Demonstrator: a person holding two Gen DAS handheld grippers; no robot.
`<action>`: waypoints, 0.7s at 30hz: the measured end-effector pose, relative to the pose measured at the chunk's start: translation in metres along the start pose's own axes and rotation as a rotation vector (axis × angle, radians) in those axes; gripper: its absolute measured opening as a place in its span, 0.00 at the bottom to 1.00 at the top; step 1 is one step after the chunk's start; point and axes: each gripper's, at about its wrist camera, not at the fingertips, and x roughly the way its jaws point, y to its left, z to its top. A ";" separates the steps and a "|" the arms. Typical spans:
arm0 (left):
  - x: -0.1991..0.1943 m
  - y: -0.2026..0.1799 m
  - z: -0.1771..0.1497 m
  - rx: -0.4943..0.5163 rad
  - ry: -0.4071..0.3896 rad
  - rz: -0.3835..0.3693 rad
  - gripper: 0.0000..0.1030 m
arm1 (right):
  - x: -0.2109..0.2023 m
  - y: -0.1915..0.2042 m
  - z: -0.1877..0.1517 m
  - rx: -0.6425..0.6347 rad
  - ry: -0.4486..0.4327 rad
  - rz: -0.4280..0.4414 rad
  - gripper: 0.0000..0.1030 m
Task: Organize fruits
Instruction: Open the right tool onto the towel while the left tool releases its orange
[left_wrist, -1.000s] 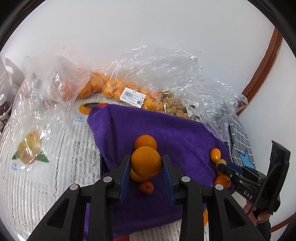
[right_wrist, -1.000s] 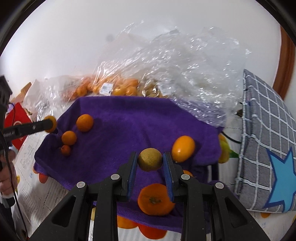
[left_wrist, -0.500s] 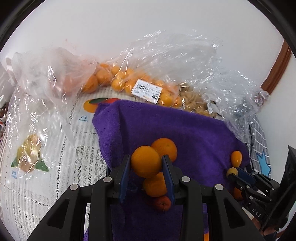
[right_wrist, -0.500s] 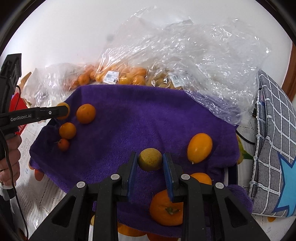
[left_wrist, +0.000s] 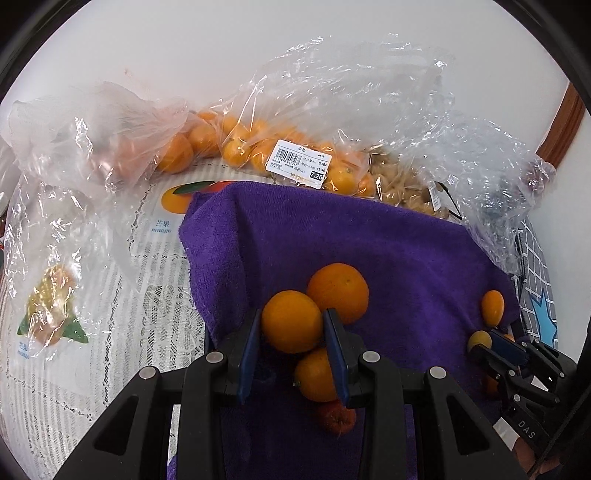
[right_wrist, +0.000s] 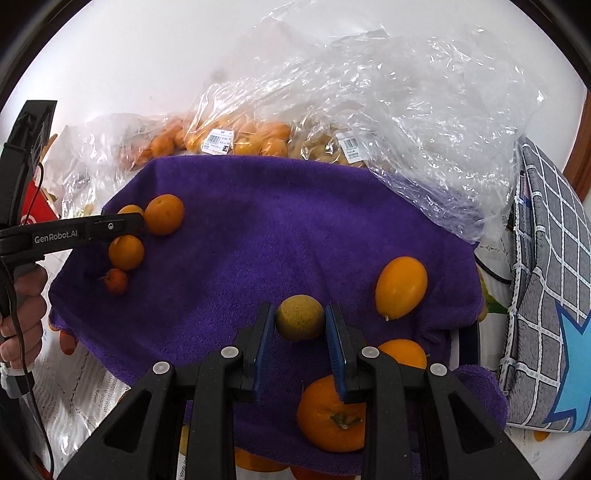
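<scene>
A purple towel (left_wrist: 369, 240) (right_wrist: 295, 229) lies on the table. My left gripper (left_wrist: 291, 325) is shut on an orange (left_wrist: 291, 320), held above the towel's left part, next to a larger orange (left_wrist: 338, 288), a smaller orange (left_wrist: 314, 374) and a small red fruit (left_wrist: 334, 417). My right gripper (right_wrist: 300, 319) is shut on a yellow-green round fruit (right_wrist: 300, 317) over the towel's near right part. An oval yellow-orange fruit (right_wrist: 400, 288) lies to its right, a persimmon-like orange fruit (right_wrist: 332, 413) lies below it.
Clear plastic bags of small oranges (left_wrist: 258, 147) and tan fruit (left_wrist: 399, 184) lie behind the towel, against the white wall. A crumpled clear bag (right_wrist: 424, 110) is at back right. A grey checked cushion (right_wrist: 546, 277) is at right. A printed lace tablecloth (left_wrist: 92, 277) covers the left.
Both grippers have moved forward over the towel with their fruits still held. The left gripper's orange now sits beside the larger orange; the bags appear closer.
</scene>
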 end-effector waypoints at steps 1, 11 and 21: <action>0.000 0.000 0.000 0.000 -0.001 0.000 0.32 | 0.000 0.000 0.000 -0.002 0.000 -0.001 0.27; -0.003 -0.002 -0.001 0.008 0.002 -0.007 0.35 | -0.014 0.001 -0.001 0.006 -0.024 -0.017 0.48; -0.047 -0.014 -0.014 0.048 -0.050 -0.022 0.47 | -0.065 0.000 -0.012 0.055 -0.100 -0.056 0.55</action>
